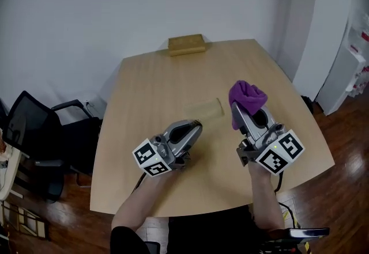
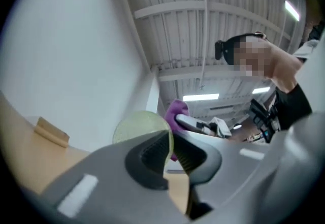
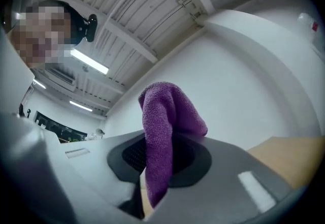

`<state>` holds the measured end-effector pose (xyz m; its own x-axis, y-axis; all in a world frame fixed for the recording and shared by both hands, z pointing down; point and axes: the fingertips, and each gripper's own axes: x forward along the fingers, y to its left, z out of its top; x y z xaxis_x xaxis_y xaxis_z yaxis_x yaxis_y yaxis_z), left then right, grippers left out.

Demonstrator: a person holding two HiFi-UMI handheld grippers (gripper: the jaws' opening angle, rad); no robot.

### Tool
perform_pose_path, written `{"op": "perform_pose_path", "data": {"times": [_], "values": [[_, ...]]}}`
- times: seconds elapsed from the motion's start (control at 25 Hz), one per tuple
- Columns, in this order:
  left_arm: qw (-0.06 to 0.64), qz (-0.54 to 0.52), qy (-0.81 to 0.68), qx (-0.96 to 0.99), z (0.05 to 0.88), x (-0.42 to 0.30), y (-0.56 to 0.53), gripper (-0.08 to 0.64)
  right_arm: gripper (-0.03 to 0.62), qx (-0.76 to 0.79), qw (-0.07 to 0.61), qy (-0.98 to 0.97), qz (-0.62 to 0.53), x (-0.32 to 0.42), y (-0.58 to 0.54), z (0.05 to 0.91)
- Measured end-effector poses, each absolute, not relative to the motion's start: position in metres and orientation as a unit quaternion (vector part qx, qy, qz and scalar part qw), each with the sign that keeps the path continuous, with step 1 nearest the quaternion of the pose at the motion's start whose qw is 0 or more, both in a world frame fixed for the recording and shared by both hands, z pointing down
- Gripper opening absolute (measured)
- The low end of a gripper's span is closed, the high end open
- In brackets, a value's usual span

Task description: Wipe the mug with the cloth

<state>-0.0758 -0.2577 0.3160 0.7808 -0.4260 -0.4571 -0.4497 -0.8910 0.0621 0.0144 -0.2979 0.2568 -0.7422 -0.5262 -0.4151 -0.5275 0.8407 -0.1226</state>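
Above table (image 1: pixel 173 83), left tongs (image 1: pixel 195 127) pinch mug (image 2: pixel 138 126), right tongs (image 1: pixel 241 110) cloth (image 1: pixel 248 95).

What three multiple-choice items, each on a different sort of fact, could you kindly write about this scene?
1. Where does the tan block lie?
A. at the table's far edge
B. at its near edge
C. on the floor

2. What colour is the cloth?
A. green
B. purple
C. white

3. What does the left gripper hold?
A. nothing
B. the cloth
C. the mug

Answers:
1. A, the head view shows the block at the edge farthest from the person.
2. B, the fabric pinched in the right gripper is plainly purple.
3. C, its jaws are closed on the wall of the pale see-through mug.
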Motion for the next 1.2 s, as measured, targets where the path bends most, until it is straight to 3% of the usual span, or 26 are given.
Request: {"op": "perform_pose_path", "data": {"times": [0.12,0.44,0.56,0.68,0.8,1.2], "values": [[0.027,0.232,0.229,-0.945,0.313,-0.07,-0.256,0.046,0.057,-0.259,0.177,0.949,0.0,-0.015,-0.294,0.269],[0.111,0.129,0.247,-0.954,0.331,-0.061,-0.256,0.046,0.057,-0.141,0.058,0.988,0.039,-0.103,-0.24,0.293],[0.043,0.2,0.238,-0.949,0.324,-0.069,-0.257,0.046,0.057,-0.104,0.105,0.989,0.02,-0.088,-0.232,0.28],[-0.074,0.307,0.219,-0.923,0.32,-0.086,-0.266,0.044,0.057,-0.202,0.184,0.962,0.021,-0.027,-0.258,0.264],[-0.125,0.352,0.21,-0.904,0.321,-0.099,-0.273,0.046,0.057,-0.275,0.216,0.937,0.019,0.008,-0.279,0.26],[-0.093,0.302,0.183,-0.931,0.322,-0.081,-0.263,0.054,0.057,-0.122,0.142,0.979,-0.077,-0.076,-0.259,0.3]]}}
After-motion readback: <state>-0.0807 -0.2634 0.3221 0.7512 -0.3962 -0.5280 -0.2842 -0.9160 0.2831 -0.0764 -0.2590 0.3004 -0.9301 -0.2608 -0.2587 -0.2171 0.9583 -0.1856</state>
